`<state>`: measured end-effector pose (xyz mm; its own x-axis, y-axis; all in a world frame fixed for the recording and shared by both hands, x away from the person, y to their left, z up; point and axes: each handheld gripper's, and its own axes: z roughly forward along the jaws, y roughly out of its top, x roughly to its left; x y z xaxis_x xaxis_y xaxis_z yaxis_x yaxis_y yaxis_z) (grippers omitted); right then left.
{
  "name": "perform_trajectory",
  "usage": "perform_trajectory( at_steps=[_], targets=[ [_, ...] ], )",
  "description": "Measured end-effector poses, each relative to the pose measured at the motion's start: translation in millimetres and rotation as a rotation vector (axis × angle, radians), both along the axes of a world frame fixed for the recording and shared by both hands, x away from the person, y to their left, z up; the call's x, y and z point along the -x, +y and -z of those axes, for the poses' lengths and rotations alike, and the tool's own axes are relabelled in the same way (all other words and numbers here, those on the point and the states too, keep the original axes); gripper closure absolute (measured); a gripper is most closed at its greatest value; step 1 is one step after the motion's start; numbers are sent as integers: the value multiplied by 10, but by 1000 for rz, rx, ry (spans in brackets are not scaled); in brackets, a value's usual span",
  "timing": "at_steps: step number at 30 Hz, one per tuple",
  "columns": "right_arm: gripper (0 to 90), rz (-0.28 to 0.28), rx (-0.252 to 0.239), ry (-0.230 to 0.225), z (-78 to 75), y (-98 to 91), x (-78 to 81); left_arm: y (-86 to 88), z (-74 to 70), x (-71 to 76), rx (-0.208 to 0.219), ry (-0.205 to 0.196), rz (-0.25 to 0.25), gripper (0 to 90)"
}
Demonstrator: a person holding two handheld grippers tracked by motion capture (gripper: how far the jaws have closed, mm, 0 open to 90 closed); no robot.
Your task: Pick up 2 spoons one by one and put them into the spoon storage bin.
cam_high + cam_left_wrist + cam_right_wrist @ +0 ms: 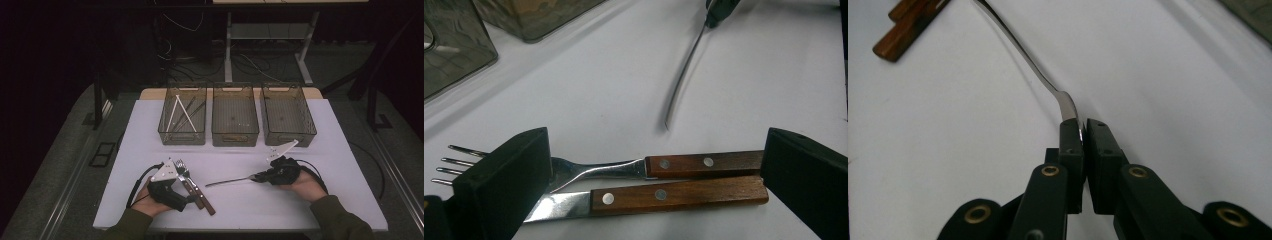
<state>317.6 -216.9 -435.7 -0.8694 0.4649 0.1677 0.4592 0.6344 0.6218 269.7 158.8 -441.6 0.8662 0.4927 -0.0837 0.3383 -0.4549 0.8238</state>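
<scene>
The right gripper (256, 176) is clamped on the head end of a slim all-metal utensil (230, 181); in the right gripper view its two black jaws stand nearly together with the bright metal pinched edge-on between them (1079, 131), and the thin handle runs away from the jaws across the white table (250, 205), curving toward the left gripper. Whether the pinched end is a spoon bowl or fork tines is hidden by the jaws. The left gripper (183, 176) is released: its jaws stand wide apart, one at each side of the left gripper view, astride a wooden-handled fork (624, 167) and a wooden-handled knife (649, 197) that lie side by side, touching, on the table between them, with no pad pressing on either. The fork's tines stick out past one jaw and the riveted handle ends reach the other. Beyond both grippers, at the far edge of the table, three clear, wire-patterned rectangular bins stand in a row, just beside one another. The left bin (182, 136), straight ahead of the left gripper, holds several long thin sticks, some white (176, 114) and some dark (192, 107), lying crossed. Nothing can be made out lying in the middle bin (235, 137). The right bin (289, 135), just beyond the right gripper, looks the same.
</scene>
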Motion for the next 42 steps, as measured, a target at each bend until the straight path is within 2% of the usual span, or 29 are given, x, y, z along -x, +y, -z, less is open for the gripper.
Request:
perform_trajectory(
  at_steps=[3,9,21,28,35,42],
  targets=[
    [863,34,-29,-7,-39,-31,-8,-1,-1,1,1,-1,0,0],
    [863,140,-74,-31,-146,-102,-25,3,-1,-3,6,2,-2,0],
    [863,300,-140,-123,-464,-256,-75,-1,6,-7,10,8,-6,0],
    [864,410,-148,-146,-590,-306,-185,-4,10,-12,3,9,-4,0],
    [864,477,-162,-168,-707,-272,-344,-4,9,-9,3,10,-4,0],
    [864,543,-125,-197,-782,-157,-581,-5,6,-6,4,9,-2,0]
  ],
)
